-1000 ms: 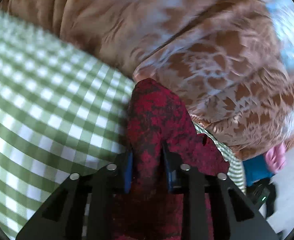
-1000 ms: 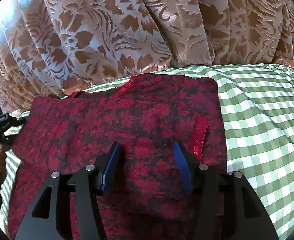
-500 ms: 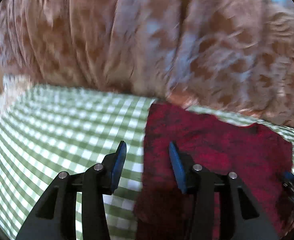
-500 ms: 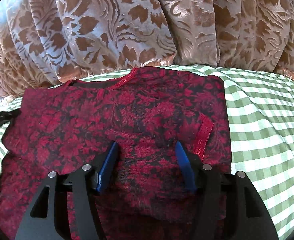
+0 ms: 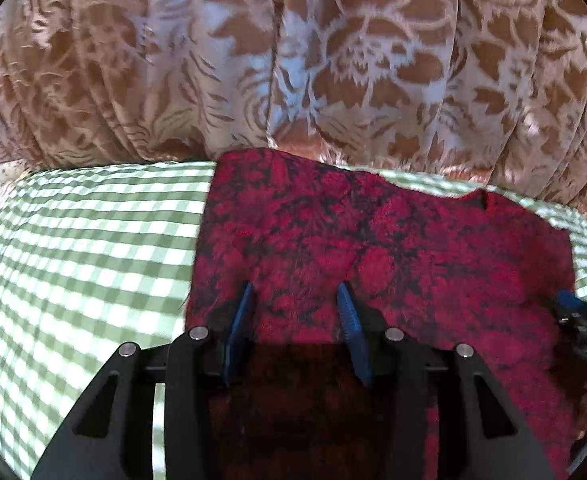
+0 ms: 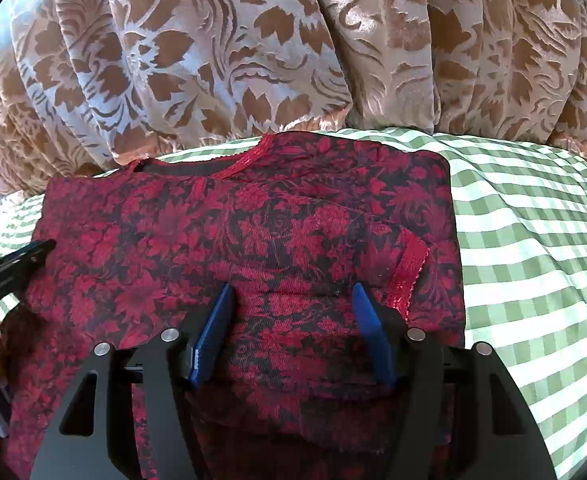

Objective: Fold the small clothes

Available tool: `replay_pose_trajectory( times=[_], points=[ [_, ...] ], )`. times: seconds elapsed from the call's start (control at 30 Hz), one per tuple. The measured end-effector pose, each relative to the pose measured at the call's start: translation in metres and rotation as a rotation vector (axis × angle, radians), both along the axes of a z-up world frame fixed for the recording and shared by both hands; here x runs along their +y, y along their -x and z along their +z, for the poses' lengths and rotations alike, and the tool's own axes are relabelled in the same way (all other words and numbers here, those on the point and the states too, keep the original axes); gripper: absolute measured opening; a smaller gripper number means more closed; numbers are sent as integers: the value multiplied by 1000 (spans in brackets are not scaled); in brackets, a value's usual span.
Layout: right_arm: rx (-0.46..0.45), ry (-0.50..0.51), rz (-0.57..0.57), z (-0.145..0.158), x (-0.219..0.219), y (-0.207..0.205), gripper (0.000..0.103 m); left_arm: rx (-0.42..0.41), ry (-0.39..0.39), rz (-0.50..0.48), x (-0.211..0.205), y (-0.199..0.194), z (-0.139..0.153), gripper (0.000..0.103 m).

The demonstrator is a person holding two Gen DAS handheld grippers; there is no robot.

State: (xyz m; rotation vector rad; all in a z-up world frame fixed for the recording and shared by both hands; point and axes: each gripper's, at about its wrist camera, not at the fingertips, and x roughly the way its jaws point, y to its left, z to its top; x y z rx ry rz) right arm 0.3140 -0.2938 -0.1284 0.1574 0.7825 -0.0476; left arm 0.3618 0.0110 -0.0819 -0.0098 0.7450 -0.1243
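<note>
On the green-checked surface [image 5: 77,248], the red floral top [image 5: 373,248] lies flat, both sides apparently folded in; a crosswise fold seems next, needing a fresh grip. The left claw [image 5: 295,300] hovers released over its left part, the right claw [image 6: 291,300] likewise released above the folded sleeve [image 6: 407,268].

A red garment [image 6: 253,248] with a black floral pattern is seen on a green-and-white checked cloth [image 6: 533,240]. Behind the cloth, a brown curtain [image 6: 293,48] is patterned with pale leaves. Blue pads [image 5: 239,328] are fitted to black grippers.
</note>
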Motion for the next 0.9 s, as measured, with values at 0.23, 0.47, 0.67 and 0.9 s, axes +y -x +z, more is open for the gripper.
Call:
replay_pose_trajectory(
  times=[0.23, 0.47, 0.67, 0.9],
  points=[
    [-7, -12, 31, 10, 4, 6, 78, -72, 1, 23, 8, 68, 22, 55],
    [4, -4, 35, 28, 9, 51, 93, -66, -3, 18, 18, 121, 28, 63],
    [115, -75, 14, 12, -2, 100, 94, -68, -12, 0, 17, 157, 28, 66],
    [106, -56, 50, 13, 4, 154, 94, -67, -10, 2, 23, 189, 24, 67]
  ],
)
